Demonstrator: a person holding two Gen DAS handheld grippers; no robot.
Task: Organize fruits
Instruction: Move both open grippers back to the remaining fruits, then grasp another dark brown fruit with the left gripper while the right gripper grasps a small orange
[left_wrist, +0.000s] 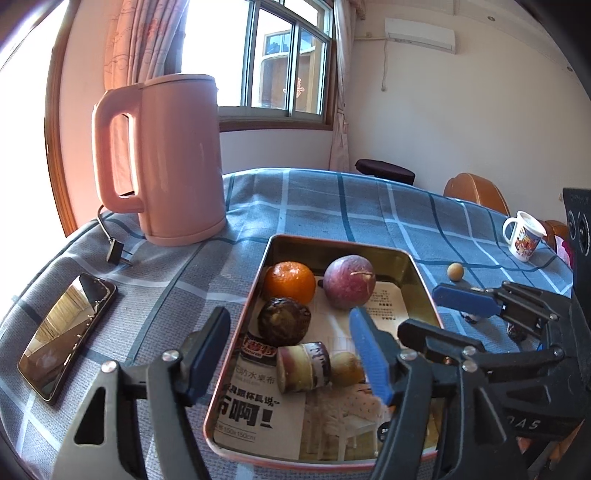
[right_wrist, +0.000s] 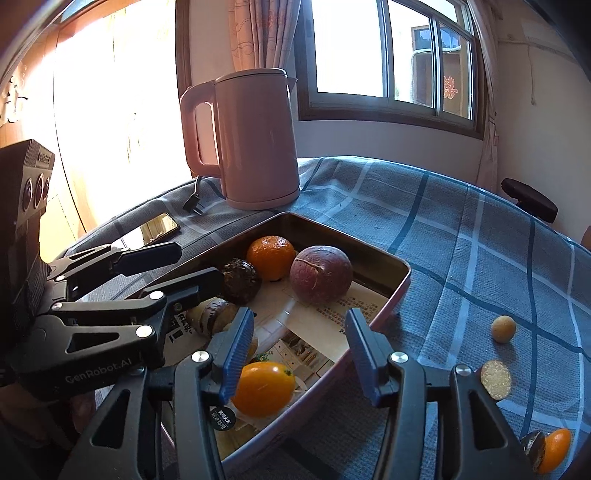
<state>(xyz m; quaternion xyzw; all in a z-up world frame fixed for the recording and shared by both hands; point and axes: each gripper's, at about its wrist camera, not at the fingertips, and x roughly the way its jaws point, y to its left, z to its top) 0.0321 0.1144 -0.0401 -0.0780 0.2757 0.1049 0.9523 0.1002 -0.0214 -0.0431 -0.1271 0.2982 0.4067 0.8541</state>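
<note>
A metal tray lined with printed paper holds an orange mandarin, a round purple fruit, a dark wrinkled fruit, a cut purple piece and a yellow-orange fruit. My left gripper is open and empty over the tray's near half. My right gripper is open and empty above the yellow-orange fruit and tray edge. On the cloth to the right lie a small tan ball, a cut round slice and an orange piece.
A pink kettle stands behind the tray with its plug on the cloth. A phone lies left of the tray. A mug stands at the far right. The table has a blue checked cloth.
</note>
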